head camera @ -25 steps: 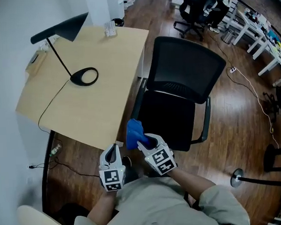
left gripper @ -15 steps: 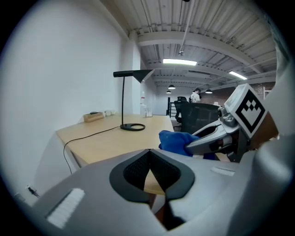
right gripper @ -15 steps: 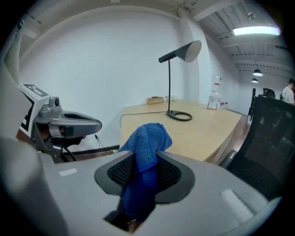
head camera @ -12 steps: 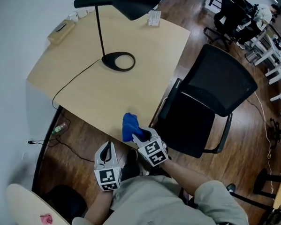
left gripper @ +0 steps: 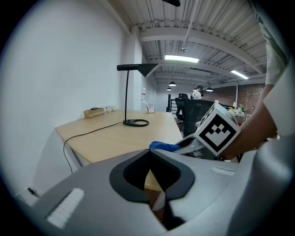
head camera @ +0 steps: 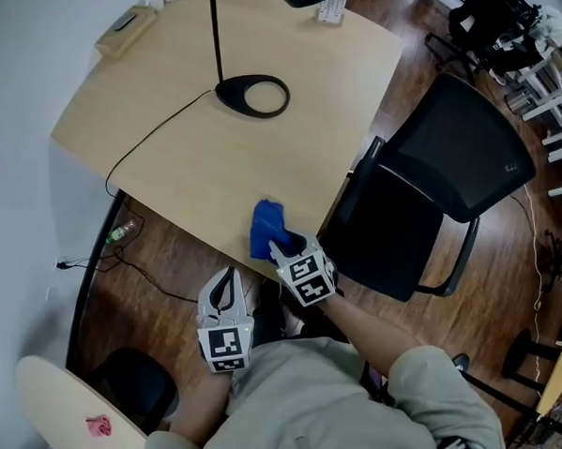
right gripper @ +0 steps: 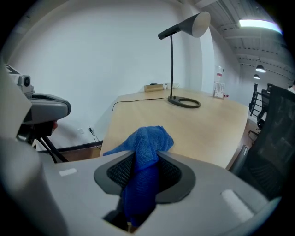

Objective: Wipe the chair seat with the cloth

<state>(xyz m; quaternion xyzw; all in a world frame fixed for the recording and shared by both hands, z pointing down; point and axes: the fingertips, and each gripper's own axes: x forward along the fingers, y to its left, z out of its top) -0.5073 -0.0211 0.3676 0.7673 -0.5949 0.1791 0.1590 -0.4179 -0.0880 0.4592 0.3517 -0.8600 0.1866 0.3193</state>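
The blue cloth [head camera: 265, 227] hangs bunched from my right gripper [head camera: 284, 247], which is shut on it over the near edge of the wooden desk [head camera: 194, 176]. In the right gripper view the cloth [right gripper: 145, 147] fills the space between the jaws of this gripper [right gripper: 138, 184]. The black chair seat [head camera: 395, 246] lies just to the right, below its backrest [head camera: 465, 143]. My left gripper [head camera: 226, 286] is lower left, over the wooden floor, shut and empty. The left gripper view shows its jaws [left gripper: 150, 170] together, with the cloth [left gripper: 163, 146] beyond.
A black lamp with a ring base [head camera: 253, 95] and its cable stand on the desk, and a small box [head camera: 121, 35] sits at the far corner. Cables [head camera: 123, 265] trail on the floor under the desk. More office chairs [head camera: 496, 20] stand at the top right.
My right gripper has carried the cloth from the chair seat's front left corner over to the desk's edge. The left gripper shifted along with it. The head view swung toward the desk.
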